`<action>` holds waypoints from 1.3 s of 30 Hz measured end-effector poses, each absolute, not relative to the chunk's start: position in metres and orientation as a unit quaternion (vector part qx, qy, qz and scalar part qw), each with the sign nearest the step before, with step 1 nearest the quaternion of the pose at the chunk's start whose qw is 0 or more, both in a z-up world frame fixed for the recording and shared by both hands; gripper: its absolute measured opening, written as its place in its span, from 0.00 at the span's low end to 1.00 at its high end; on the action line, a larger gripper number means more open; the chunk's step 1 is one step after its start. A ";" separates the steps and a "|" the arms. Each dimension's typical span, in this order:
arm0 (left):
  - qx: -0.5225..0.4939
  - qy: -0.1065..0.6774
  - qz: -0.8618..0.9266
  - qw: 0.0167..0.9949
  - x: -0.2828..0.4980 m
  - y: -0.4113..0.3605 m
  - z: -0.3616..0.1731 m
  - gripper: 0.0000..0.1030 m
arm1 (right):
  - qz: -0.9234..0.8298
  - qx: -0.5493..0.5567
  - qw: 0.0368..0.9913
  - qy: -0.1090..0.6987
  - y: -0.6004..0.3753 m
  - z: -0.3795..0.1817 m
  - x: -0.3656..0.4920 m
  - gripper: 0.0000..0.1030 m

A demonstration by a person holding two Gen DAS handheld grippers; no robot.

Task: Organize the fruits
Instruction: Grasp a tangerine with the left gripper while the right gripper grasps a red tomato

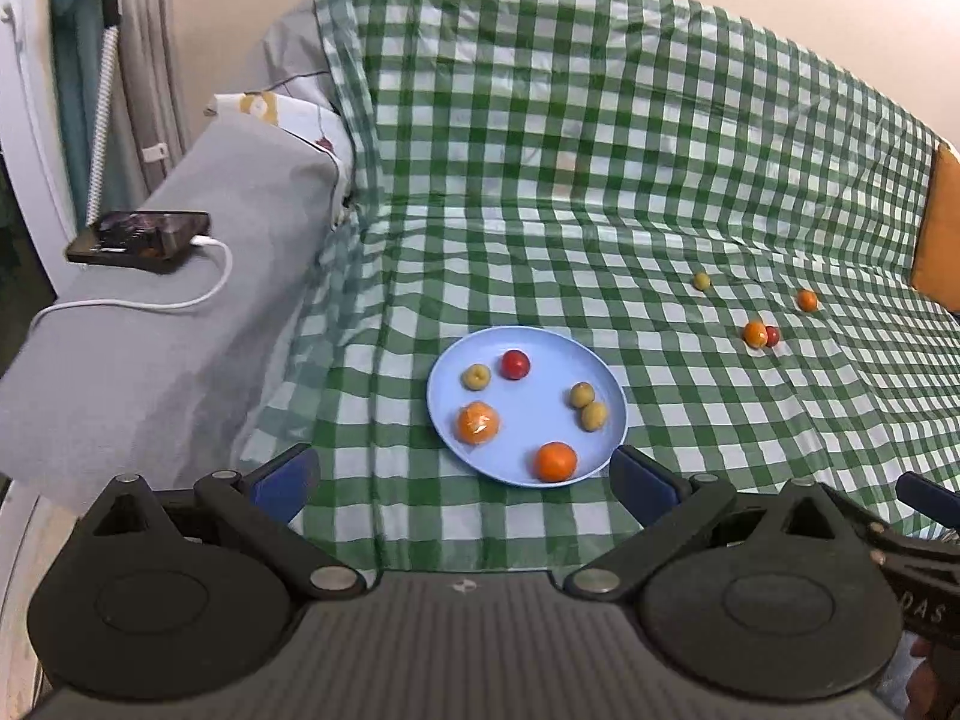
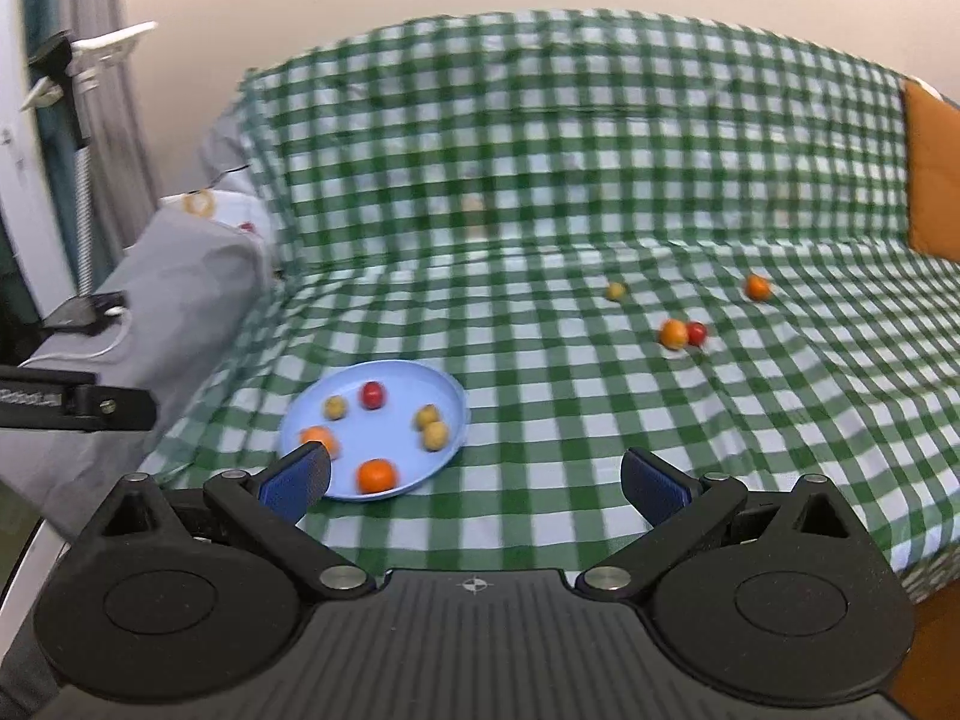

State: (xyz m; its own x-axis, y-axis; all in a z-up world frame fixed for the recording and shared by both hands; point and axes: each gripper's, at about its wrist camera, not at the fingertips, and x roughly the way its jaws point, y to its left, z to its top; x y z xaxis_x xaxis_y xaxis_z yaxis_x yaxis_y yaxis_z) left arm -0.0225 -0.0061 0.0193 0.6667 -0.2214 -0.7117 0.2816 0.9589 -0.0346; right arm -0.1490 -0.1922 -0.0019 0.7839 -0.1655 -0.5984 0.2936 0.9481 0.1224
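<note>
Green-and-white checked cloth point(image 1: 540, 210) covered the sofa seat and back ahead of me, with a grey armrest point(image 1: 180, 330) off to my left carrying a phone point(image 1: 141, 240) on a white cable.

My left gripper point(image 1: 465, 474) hung with its blue pads spread wide and nothing between them; my right gripper point(image 2: 474, 480) was likewise spread and empty. Neither touched anything.

Just ahead of the left gripper lay the blue plate point(image 1: 522, 348), its near rim sitting between my left pads in that view. On it I counted six fruits: a red one point(image 1: 515, 364), three yellow-green ones, and two orange ones, the nearest orange point(image 1: 555, 461) close to the rim. From the right gripper the plate point(image 2: 384, 372) sat ahead and to the left.

Four fruits remained loose on the cloth, well ahead and to the right of both grippers: a yellow-green fruit point(image 2: 615, 291), an orange fruit point(image 2: 757, 287) farther right, and an orange-and-red pair point(image 2: 681, 333) touching each other.

I judged the task more than half done, the right gripper better placed for the rest. The risks I saw: the soft, wrinkled cloth could let a round fruit roll if a pad nudged it; closing on the touching pair might knock its neighbour away; and squeezing hard might bruise a small fruit or squirt it from the pads.
</note>
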 end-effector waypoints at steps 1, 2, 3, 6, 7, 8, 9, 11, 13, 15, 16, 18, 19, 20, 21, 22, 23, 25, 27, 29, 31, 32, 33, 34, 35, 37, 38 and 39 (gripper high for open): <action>0.041 0.386 -0.139 0.911 -0.018 -0.010 0.018 1.00 | -0.131 0.109 0.937 0.306 -0.201 -0.005 -0.146 0.99; 0.043 0.389 -0.139 0.910 -0.012 -0.015 0.017 1.00 | -0.140 0.112 0.935 0.307 -0.210 -0.009 -0.142 0.99; 0.044 0.392 -0.138 0.908 -0.008 -0.020 0.015 1.00 | -0.152 0.115 0.933 0.307 -0.220 -0.013 -0.138 0.99; 0.042 0.405 -0.145 0.902 0.010 -0.034 0.011 1.00 | -0.195 0.126 0.922 0.309 -0.254 -0.025 -0.124 0.99; 0.039 0.409 -0.146 0.900 0.017 -0.039 0.009 1.00 | -0.209 0.129 0.918 0.312 -0.266 -0.031 -0.120 0.99; 0.037 0.413 -0.146 0.898 0.024 -0.044 0.007 1.00 | -0.226 0.131 0.913 0.313 -0.280 -0.038 -0.114 0.99; 0.037 0.417 -0.144 0.897 0.031 -0.049 0.006 1.00 | -0.240 0.131 0.910 0.313 -0.292 -0.045 -0.109 0.99; 0.043 0.420 -0.137 0.896 0.044 -0.061 0.001 1.00 | -0.270 0.129 0.900 0.316 -0.320 -0.060 -0.094 0.99; 0.055 0.425 -0.130 0.894 0.056 -0.071 -0.003 1.00 | -0.299 0.128 0.891 0.315 -0.349 -0.078 -0.079 0.99; 0.062 0.432 -0.121 0.891 0.067 -0.078 -0.009 1.00 | -0.323 0.121 0.879 0.329 -0.379 -0.103 -0.058 0.99; 0.063 0.437 -0.117 0.889 0.073 -0.080 -0.012 1.00 | -0.332 0.118 0.876 0.329 -0.394 -0.115 -0.047 0.99; 0.069 0.447 -0.109 0.885 0.084 -0.085 -0.018 1.00 | -0.352 0.100 0.869 0.331 -0.422 -0.139 -0.024 0.99; 0.072 0.450 -0.104 0.884 0.089 -0.088 -0.020 1.00 | -0.362 0.095 0.868 0.327 -0.435 -0.149 -0.014 0.99; 0.077 0.453 -0.099 0.883 0.094 -0.091 -0.023 1.00 | -0.370 0.093 0.867 0.322 -0.447 -0.159 -0.006 0.99; 0.083 0.454 -0.092 0.882 0.099 -0.094 -0.026 1.00 | -0.377 0.093 0.863 0.323 -0.458 -0.167 0.004 0.99; 0.088 0.454 -0.087 0.882 0.102 -0.096 -0.028 1.00 | -0.380 0.095 0.860 0.326 -0.467 -0.176 0.013 0.99; 0.094 0.456 -0.083 0.881 0.106 -0.100 -0.031 1.00 | -0.373 0.097 0.862 0.331 -0.476 -0.182 0.024 0.99; 0.103 0.461 -0.080 0.878 0.111 -0.105 -0.036 1.00 | -0.359 0.095 0.864 0.339 -0.488 -0.194 0.043 0.99; 0.111 0.464 -0.077 0.876 0.115 -0.112 -0.040 1.00 | -0.337 0.087 0.870 0.350 -0.494 -0.203 0.060 0.99; 0.115 0.464 -0.076 0.875 0.121 -0.120 -0.044 1.00 | -0.319 0.083 0.876 0.353 -0.496 -0.211 0.077 0.99; 0.117 0.464 -0.082 0.874 0.126 -0.132 -0.048 1.00 | -0.309 0.078 0.880 0.352 -0.497 -0.213 0.091 0.99; 0.117 0.463 -0.088 0.874 0.130 -0.139 -0.049 1.00 | -0.307 0.074 0.883 0.347 -0.497 -0.214 0.097 0.99; 0.117 0.461 -0.095 0.875 0.133 -0.147 -0.050 1.00 | -0.307 0.068 0.885 0.345 -0.498 -0.215 0.101 0.99; 0.118 0.460 -0.102 0.874 0.136 -0.156 -0.052 1.00 | -0.312 0.063 0.883 0.343 -0.501 -0.216 0.105 0.99; 0.118 0.459 -0.112 0.874 0.142 -0.168 -0.055 1.00 | -0.322 0.067 0.881 0.341 -0.506 -0.217 0.107 0.99; 0.111 0.459 -0.133 0.872 0.152 -0.190 -0.060 1.00 | -0.344 0.090 0.871 0.338 -0.519 -0.214 0.102 0.99; 0.106 0.457 -0.144 0.872 0.157 -0.203 -0.064 1.00 | -0.362 0.096 0.865 0.335 -0.526 -0.214 0.097 0.99; 0.102 0.454 -0.154 0.871 0.162 -0.216 -0.069 1.00 | -0.371 0.100 0.861 0.333 -0.530 -0.212 0.092 0.99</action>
